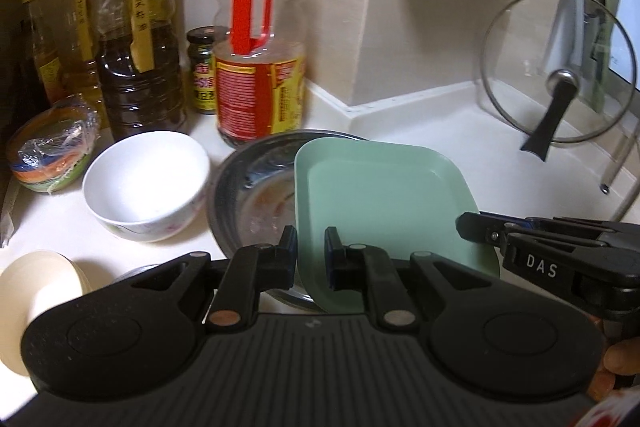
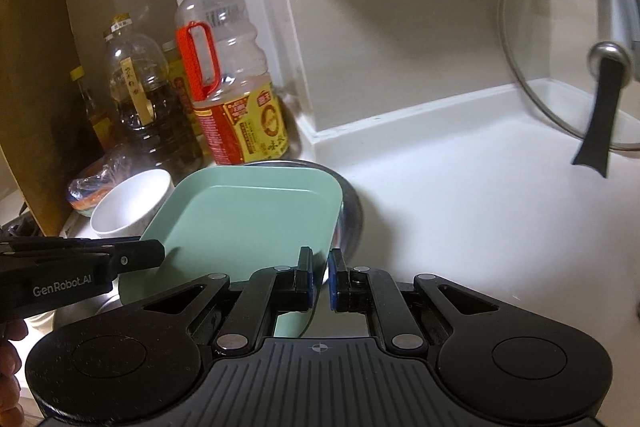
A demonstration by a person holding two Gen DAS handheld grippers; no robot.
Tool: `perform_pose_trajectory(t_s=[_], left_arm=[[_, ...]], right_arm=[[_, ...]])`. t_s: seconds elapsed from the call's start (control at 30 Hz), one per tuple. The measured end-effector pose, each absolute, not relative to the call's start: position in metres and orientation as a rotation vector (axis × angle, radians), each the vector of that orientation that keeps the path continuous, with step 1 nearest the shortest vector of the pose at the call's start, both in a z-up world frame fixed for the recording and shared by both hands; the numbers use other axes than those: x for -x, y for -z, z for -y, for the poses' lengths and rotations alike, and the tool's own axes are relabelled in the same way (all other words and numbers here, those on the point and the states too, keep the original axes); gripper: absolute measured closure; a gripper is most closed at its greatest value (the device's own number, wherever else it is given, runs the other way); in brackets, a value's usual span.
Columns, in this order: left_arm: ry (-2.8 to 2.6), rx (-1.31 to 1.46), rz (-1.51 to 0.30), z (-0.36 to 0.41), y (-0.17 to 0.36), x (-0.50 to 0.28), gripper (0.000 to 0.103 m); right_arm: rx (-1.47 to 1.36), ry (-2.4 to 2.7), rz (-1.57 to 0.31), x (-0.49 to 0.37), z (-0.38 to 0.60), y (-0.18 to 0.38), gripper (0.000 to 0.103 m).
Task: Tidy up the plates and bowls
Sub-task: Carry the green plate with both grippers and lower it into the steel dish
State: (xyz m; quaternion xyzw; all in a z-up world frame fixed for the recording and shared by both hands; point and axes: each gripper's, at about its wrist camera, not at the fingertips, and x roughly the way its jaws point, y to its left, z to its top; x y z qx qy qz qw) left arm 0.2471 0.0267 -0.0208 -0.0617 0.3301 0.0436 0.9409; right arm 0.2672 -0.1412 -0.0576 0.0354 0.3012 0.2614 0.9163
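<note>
A pale green square plate hangs tilted just above a round steel dish, held from both sides. My left gripper is shut on the plate's left edge. My right gripper is shut on its right edge near the front corner. A white bowl with a flower pattern stands left of the steel dish. In front of it at the far left is a cream bowl.
Oil bottles and a small jar line the back corner. A plastic-wrapped stack of coloured bowls sits at the far left. A glass lid leans upright on the right. White counter stretches to the right.
</note>
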Motion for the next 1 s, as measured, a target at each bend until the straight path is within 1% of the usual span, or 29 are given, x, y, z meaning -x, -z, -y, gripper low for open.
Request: perform_pose_trajectory(t_s=[0.47,1.0], left_arm=[[-0.121,0.131,-0.733,-0.05,0.039,-0.28,0.091],[-0.117,0.124,-0.783,-0.058,0.051,-0.298,0.091]], right_arm=[[-0.041,-0.554,-0.66,-0.311,0.109,0.075,0.095],[-0.043,-0.543,-0.725,-0.332,0.098,0.09,0.095]])
